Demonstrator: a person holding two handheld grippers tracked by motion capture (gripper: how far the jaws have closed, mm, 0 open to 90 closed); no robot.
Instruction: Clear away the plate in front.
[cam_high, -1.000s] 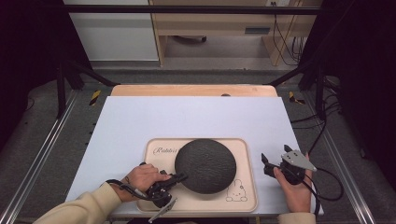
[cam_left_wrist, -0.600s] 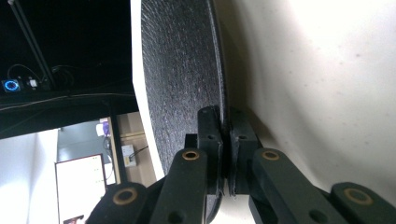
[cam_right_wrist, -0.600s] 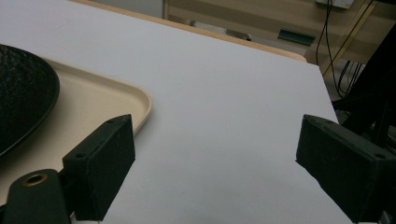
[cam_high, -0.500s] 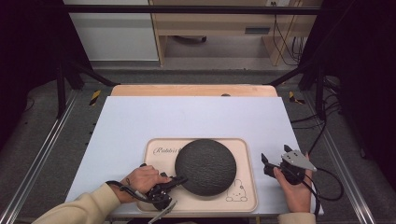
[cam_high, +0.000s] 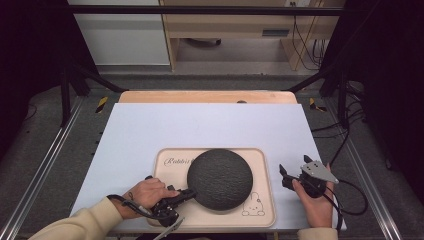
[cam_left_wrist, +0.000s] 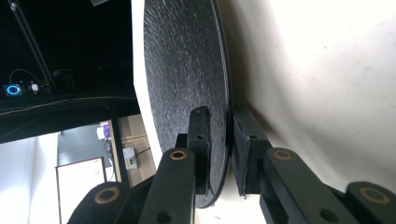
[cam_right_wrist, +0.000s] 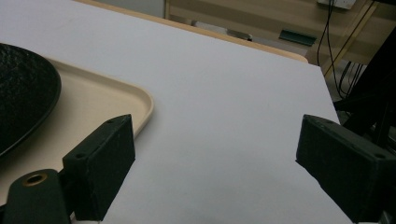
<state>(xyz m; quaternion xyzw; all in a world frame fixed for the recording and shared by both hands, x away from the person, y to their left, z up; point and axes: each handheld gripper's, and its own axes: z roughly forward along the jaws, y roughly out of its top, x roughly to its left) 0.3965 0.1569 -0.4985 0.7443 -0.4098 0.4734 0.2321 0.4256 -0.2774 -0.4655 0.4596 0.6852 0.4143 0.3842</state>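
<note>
Since the earlier frame the black plate has kept its place on the tray; the left tongs are seen at its near-left rim as before, and their jaws have just been easing open a little. In the left gripper view the plate's rim sits between the two pads, one above the rim, one beneath, close against it and taken as clamped on. The right tongs are held well apart over the worktop, beside the tray's right edge, nothing between them.

Handling, judged: plate stiff, rough-textured, probably ceramic or stone-like, so fairly heavy and breakable. A one-sided rim grip would lever; the opposite rim is best taken by the right tongs.
</note>
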